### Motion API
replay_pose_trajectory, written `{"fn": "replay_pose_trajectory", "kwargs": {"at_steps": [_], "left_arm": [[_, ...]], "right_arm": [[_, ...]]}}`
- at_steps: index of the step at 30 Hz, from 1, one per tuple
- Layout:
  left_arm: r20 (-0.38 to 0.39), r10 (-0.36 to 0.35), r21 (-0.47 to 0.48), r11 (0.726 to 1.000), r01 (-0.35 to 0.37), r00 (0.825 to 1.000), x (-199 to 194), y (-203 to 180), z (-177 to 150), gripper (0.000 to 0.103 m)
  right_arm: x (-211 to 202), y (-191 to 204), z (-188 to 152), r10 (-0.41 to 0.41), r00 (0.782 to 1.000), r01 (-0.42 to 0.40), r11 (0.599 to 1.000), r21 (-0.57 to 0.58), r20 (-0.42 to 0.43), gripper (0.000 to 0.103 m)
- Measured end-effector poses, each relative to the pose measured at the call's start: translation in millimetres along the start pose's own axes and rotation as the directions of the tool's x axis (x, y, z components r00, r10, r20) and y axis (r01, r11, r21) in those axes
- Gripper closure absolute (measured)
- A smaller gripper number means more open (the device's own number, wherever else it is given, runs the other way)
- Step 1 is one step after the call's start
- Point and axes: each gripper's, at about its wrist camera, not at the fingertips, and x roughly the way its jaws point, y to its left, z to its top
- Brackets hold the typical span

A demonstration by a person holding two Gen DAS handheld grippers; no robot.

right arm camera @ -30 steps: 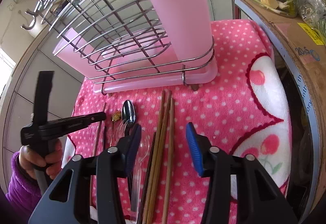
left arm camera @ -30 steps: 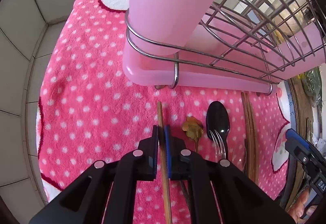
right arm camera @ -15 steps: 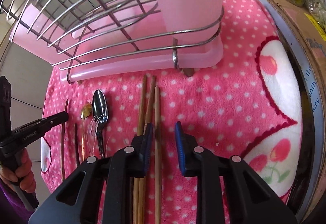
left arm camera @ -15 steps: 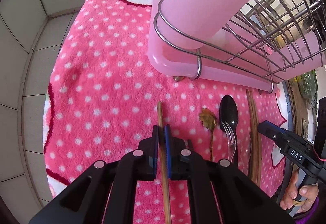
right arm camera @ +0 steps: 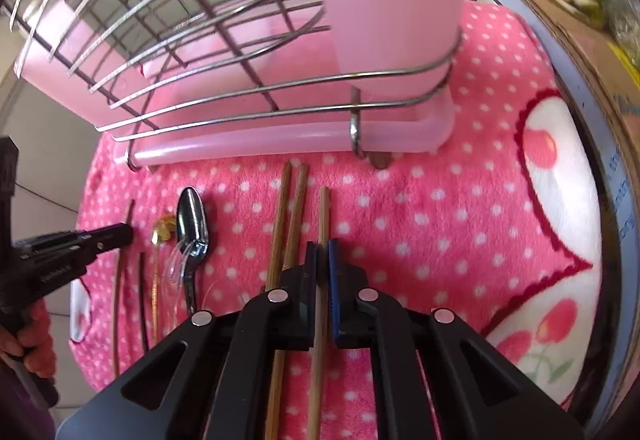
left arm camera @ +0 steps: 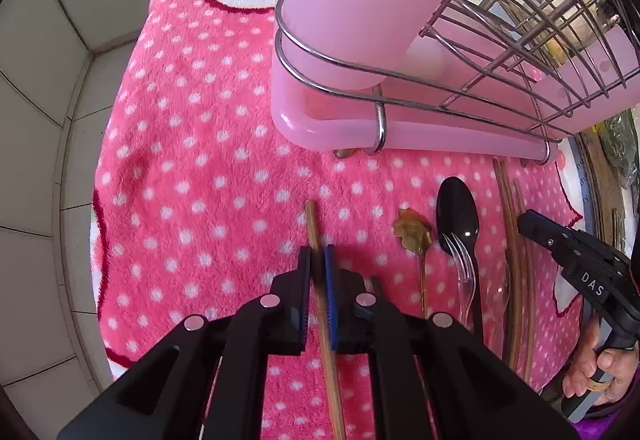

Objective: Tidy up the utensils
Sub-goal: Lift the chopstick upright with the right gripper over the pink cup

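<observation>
On the pink polka-dot towel (right arm camera: 440, 240), each gripper, left (left arm camera: 317, 260) and right (right arm camera: 322, 254), clamps one wooden chopstick (right arm camera: 323, 216); both should lift level toward the pink utensil cup (right arm camera: 392, 0).

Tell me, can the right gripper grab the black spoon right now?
Probably not yet. The right gripper is shut on a chopstick, so it has no free grip. The black spoon lies off to its left, past two more chopsticks on the towel.
</observation>
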Motion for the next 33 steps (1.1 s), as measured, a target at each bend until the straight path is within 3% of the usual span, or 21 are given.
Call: {"fn": "replay_pose_trajectory", "kwargs": {"at_steps": [7,12,17,21,30,33], "left_arm": [[0.147,-0.034,-0.015,0.999,0.036,0.989,-45.3,-4.7,-18.4,0.098],[0.292,-0.074,0.002,0.997,0.077,0.953,-90.0,-7.1,-37.7,0.098],[0.431,-0.106,0.026,0.994,0.106,0.896,-130.8,-0.4,-57.1,0.098],[0.533,-0.143,0.042,0.989,0.143,0.834,-165.7,3.4,-73.6,0.098],[0.681,-0.231,0.103,0.970,0.221,0.695,-245.1,-4.7,-76.7,0.098],[0.711,-0.241,0.113,0.966,0.231,0.661,-277.3,-5.6,-66.7,0.098]], "right_arm": [[-46.0,-15.4,-17.5,0.091,0.986,-0.095,0.995,0.024,0.141,0.097],[-89.3,-15.0,-30.0,0.142,0.949,-0.149,0.989,0.003,0.282,0.097],[-135.0,-23.1,-41.1,0.146,0.909,-0.149,0.989,-0.024,0.390,0.097],[-165.2,-24.0,-45.4,0.139,0.881,-0.134,0.990,-0.044,0.452,0.097],[-226.6,-13.0,-34.8,0.156,0.809,-0.120,0.988,-0.101,0.567,0.097],[-247.3,-9.4,-21.7,0.154,0.782,-0.106,0.988,-0.115,0.603,0.097]]}}
